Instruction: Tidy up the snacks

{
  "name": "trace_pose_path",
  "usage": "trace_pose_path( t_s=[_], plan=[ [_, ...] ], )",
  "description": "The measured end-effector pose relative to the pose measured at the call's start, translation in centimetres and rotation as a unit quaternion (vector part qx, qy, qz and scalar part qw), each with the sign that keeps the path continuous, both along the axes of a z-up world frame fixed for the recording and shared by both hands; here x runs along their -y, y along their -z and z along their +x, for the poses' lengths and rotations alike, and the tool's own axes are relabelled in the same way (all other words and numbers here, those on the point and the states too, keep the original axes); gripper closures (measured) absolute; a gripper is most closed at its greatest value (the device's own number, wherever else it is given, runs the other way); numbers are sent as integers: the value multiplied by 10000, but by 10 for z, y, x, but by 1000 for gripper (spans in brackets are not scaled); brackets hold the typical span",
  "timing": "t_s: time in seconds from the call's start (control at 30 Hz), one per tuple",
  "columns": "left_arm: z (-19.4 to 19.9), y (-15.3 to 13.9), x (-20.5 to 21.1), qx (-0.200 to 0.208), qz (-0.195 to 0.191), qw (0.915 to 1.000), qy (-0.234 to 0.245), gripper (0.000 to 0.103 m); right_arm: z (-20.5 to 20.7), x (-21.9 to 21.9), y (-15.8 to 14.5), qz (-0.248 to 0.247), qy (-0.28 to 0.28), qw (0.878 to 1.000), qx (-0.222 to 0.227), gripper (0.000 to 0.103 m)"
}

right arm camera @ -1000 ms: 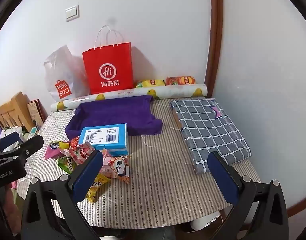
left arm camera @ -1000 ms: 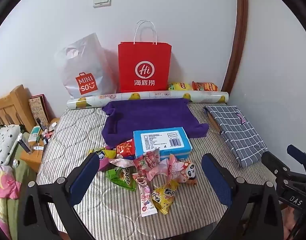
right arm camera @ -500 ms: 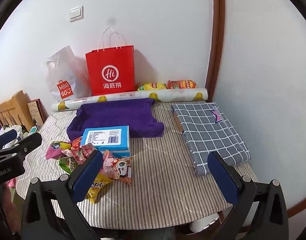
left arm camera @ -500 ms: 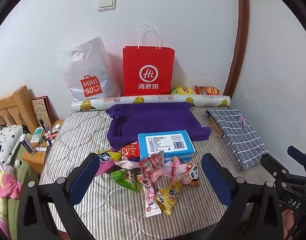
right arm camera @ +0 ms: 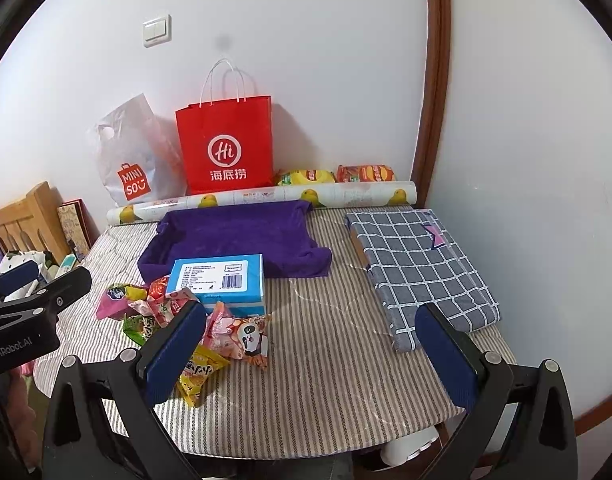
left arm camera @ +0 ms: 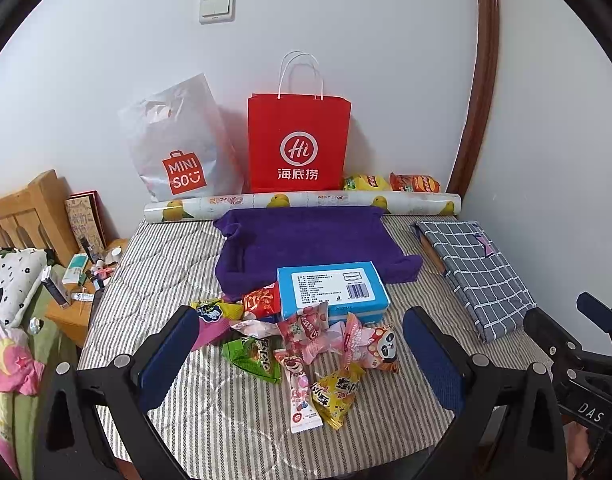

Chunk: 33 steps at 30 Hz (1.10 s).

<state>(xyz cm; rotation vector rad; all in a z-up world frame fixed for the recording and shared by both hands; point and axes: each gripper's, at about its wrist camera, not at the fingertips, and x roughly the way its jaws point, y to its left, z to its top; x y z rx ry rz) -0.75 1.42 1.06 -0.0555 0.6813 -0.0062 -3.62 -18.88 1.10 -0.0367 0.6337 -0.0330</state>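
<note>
Several small snack packets [left arm camera: 306, 344] lie in a loose pile on the striped table [left arm camera: 166, 272], just in front of a blue box [left arm camera: 331, 288]. Behind the box sits a purple cloth tray [left arm camera: 306, 240]. My left gripper [left arm camera: 302, 340] hangs open above the near side of the pile, holding nothing. My right gripper [right arm camera: 309, 340] is open too, over bare striped cloth to the right of the pile [right arm camera: 226, 332]. The blue box [right arm camera: 220, 278] and purple tray [right arm camera: 238, 232] lie ahead on its left.
A red paper bag [left arm camera: 300, 144], a white plastic bag [left arm camera: 178, 148] and a printed roll [left arm camera: 306, 202] line the back wall, with two chip bags [left arm camera: 389, 182] behind the roll. A folded checked cloth [right arm camera: 417, 268] fills the table's right side. A wooden bed frame [left arm camera: 22, 216] stands left.
Both grippers have drawn back and tilted a little, so the table and bags sit lower in both views. Nothing on the table has moved.
</note>
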Motion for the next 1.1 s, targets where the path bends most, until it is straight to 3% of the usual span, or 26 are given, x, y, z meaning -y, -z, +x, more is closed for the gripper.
trace_pose_path(
  t_s=[1.1],
  plan=[
    [-2,-2,-2,33,-5,10000,-4,1,-7,-7,-2,-24,-47,9999,109,0]
  ],
)
